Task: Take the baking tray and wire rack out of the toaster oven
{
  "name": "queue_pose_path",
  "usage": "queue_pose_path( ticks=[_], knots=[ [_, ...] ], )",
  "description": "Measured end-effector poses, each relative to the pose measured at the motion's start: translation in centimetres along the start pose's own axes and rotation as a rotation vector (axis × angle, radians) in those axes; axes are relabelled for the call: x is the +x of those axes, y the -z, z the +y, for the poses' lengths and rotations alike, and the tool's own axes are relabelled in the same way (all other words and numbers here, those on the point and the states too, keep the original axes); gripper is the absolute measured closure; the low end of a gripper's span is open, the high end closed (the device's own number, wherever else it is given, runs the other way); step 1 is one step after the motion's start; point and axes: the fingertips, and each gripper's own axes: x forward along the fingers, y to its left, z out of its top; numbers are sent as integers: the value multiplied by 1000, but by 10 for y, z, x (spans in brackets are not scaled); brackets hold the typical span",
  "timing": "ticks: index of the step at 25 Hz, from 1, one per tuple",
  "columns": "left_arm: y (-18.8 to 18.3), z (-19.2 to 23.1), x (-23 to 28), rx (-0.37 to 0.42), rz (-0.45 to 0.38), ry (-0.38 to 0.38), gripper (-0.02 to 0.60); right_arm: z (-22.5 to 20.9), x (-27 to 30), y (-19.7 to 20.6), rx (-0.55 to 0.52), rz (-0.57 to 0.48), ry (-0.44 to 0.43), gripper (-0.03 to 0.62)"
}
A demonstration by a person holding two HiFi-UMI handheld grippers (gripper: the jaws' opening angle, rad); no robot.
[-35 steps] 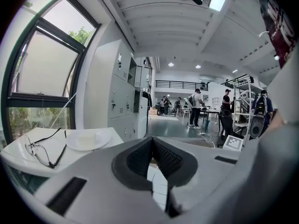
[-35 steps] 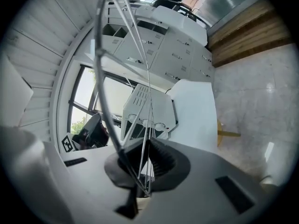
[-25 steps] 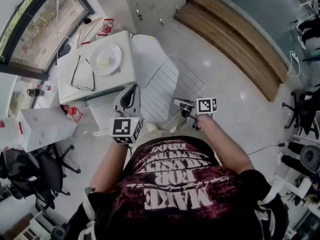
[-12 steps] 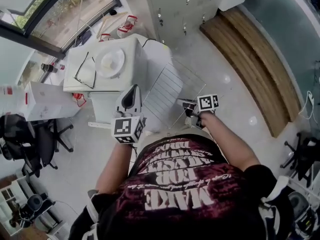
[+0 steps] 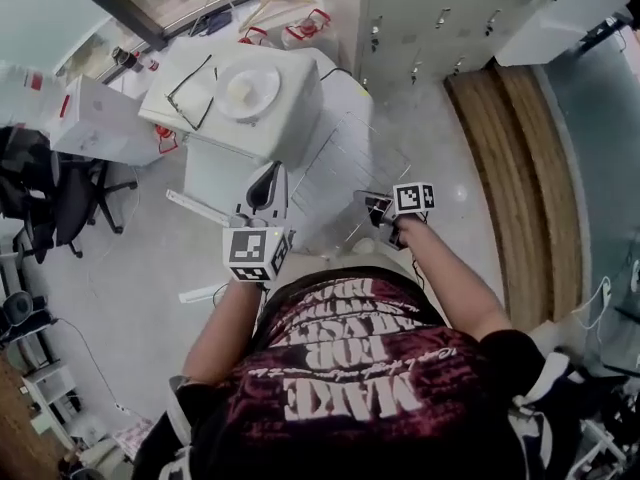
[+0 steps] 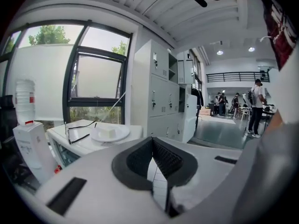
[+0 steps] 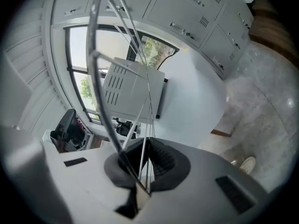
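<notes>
The white toaster oven (image 5: 240, 118) stands on a white table (image 5: 340, 93), with its door (image 5: 215, 178) hanging open toward me. My right gripper (image 5: 368, 200) is shut on the near edge of the wire rack (image 5: 345, 168), which hangs tilted over the table's front. In the right gripper view the rack's wires (image 7: 100, 78) run up from between the pads (image 7: 161, 160), with the oven's vented side (image 7: 131, 94) behind. My left gripper (image 5: 268, 171) is shut and empty in front of the oven door; its view shows the oven top (image 6: 79, 143). I cannot pick out a baking tray.
A plate (image 5: 246, 90) and a pair of glasses (image 5: 193, 88) lie on the oven. Grey lockers (image 5: 420, 18) stand behind the table, a white box (image 5: 95, 123) and an office chair (image 5: 50, 198) at the left, and a wooden step (image 5: 520, 168) at the right.
My right gripper has carried the wire rack lower and nearer the table. The left gripper has turned but hardly shifted. The head view has swung round.
</notes>
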Motion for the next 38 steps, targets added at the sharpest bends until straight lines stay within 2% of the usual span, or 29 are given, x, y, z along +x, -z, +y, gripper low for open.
queue_pose_path(
  ticks=[8, 13, 20, 23, 28, 32, 38],
  knots=[
    [13, 10, -11, -43, -1, -129, 575, -31, 21, -12, -64, 159, 60, 588],
    [24, 18, -17, -80, 10, -200, 575, -40, 30, -26, -74, 212, 73, 588],
    [28, 41, -27, -105, 33, -230, 575, -43, 45, -44, -104, 253, 148, 580],
    [22, 49, -20, -89, 29, -200, 575, -51, 52, -49, -113, 262, 223, 539],
    [14, 57, -1, -52, 34, -83, 575, -74, 54, -54, -90, 281, 405, 438],
    [-2, 61, 16, -25, 17, 22, 575, -83, 50, -54, -166, 317, 573, 326],
    [-11, 69, 39, -4, 15, 171, 575, -87, 50, -52, -174, 344, 704, 186]
  ],
)
